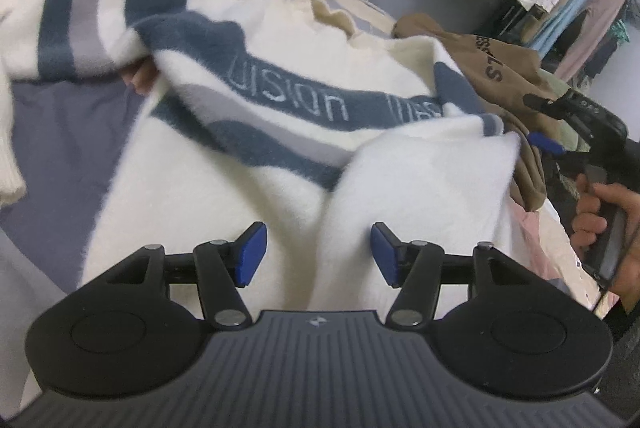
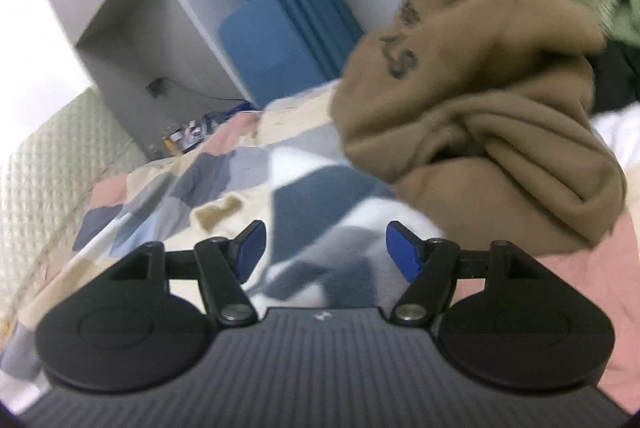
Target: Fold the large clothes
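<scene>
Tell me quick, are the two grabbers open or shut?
Left gripper: jaws open, holding nothing, over the white sweater.
Right gripper: jaws open, holding nothing.

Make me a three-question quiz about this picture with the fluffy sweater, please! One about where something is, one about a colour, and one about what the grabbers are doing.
1. Where is the brown hoodie?
A. Right of the white sweater
B. Under the left gripper
C. Hanging on the rack

2. What colour is the sweater band with letters on it?
A. Red
B. Dark blue
C. Green

3. How are the left gripper and right gripper standing?
A. Both open
B. Both shut
C. One shut on the hoodie

Answers:
1 A, the hoodie lies heaped past the sweater's right edge in the left wrist view.
2 B, the pale letters sit on a dark blue stripe.
3 A, each pair of blue pads stands wide apart, with nothing pinched.
</scene>
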`<action>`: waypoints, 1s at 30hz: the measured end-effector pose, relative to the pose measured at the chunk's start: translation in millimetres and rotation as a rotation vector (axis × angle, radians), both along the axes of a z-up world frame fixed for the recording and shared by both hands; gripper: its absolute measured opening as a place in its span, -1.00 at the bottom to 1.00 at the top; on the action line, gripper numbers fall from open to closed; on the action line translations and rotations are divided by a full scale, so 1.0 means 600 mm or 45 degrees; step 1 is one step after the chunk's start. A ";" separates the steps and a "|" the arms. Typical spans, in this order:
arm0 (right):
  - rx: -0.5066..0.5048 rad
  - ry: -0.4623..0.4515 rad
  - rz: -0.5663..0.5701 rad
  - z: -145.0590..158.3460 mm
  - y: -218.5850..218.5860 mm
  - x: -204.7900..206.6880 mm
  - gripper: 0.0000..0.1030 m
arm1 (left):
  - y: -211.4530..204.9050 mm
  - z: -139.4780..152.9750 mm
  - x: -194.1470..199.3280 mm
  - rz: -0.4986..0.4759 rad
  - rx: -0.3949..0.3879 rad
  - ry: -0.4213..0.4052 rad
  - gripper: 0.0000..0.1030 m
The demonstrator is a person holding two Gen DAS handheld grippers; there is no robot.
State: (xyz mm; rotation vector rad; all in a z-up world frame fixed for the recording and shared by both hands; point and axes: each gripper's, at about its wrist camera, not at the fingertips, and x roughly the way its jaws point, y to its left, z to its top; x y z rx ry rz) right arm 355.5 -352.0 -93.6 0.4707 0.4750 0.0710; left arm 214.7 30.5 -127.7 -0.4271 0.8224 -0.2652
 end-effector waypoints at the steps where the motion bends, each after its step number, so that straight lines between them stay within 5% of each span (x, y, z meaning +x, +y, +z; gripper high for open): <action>1: -0.030 -0.010 0.032 0.006 0.009 -0.006 0.35 | 0.002 -0.002 0.002 0.004 -0.013 0.009 0.24; 9: -0.233 -0.026 0.302 0.006 0.110 -0.021 0.33 | 0.005 -0.002 0.002 -0.002 -0.049 0.012 0.24; 18: -0.420 0.343 0.343 -0.078 0.124 -0.012 0.24 | 0.014 0.009 -0.009 0.002 -0.127 0.012 0.24; 23: -0.355 0.283 0.323 -0.047 0.119 -0.028 0.26 | 0.027 0.017 -0.010 0.011 -0.156 0.008 0.24; 27: -0.469 0.124 0.290 0.007 0.147 -0.019 0.28 | 0.037 0.019 -0.005 0.046 -0.177 0.032 0.24; 30: -0.505 0.121 0.284 0.028 0.171 0.028 0.28 | 0.040 0.012 -0.003 0.055 -0.170 0.055 0.24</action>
